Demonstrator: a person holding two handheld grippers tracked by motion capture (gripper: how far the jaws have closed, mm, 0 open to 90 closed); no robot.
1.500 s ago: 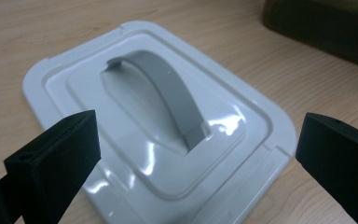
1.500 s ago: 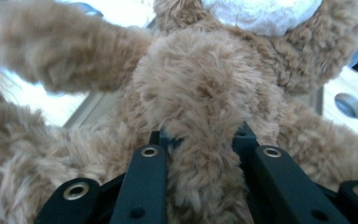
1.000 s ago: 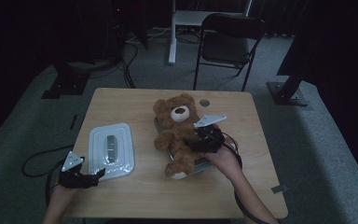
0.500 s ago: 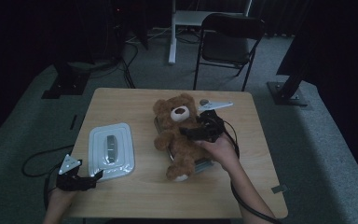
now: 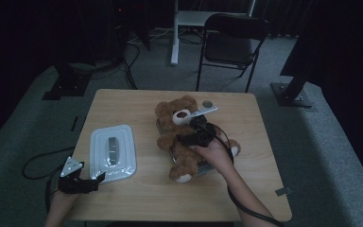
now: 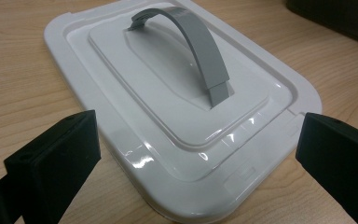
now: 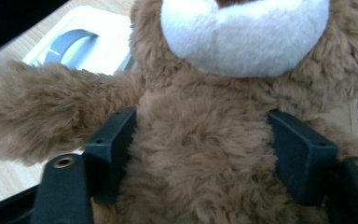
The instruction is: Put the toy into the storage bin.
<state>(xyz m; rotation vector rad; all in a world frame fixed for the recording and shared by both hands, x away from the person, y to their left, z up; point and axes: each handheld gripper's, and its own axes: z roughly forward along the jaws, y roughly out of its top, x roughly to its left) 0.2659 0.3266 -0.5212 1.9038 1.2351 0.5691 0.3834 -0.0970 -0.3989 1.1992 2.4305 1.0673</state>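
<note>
A brown teddy bear (image 5: 182,137) lies on its back in the middle of the wooden table (image 5: 137,198), over a grey container (image 5: 202,168). My right gripper (image 5: 185,140) reaches in from the bear's right side. In the right gripper view its jaws (image 7: 205,154) have just been closing and the pads (image 7: 114,149) press into the fur on both sides of the bear's chest (image 7: 200,140), below the white muzzle. My left gripper (image 5: 94,178) stands open at the near edge of a white lid (image 5: 112,150) with a grey handle (image 6: 200,51). The lid's corner (image 6: 191,186) lies between the wide jaws, untouched.
A small round thing (image 5: 208,103) sits near the table's far edge. A dark folding chair (image 5: 231,42) and stand bases stand on the carpet beyond the table. Cables trail off the table's left front corner. Bare wood lies at the front and right.
My right gripper has shifted a little up along the bear toward its chest, and its jaws stand around the torso. The left gripper and the lid have stayed put.
</note>
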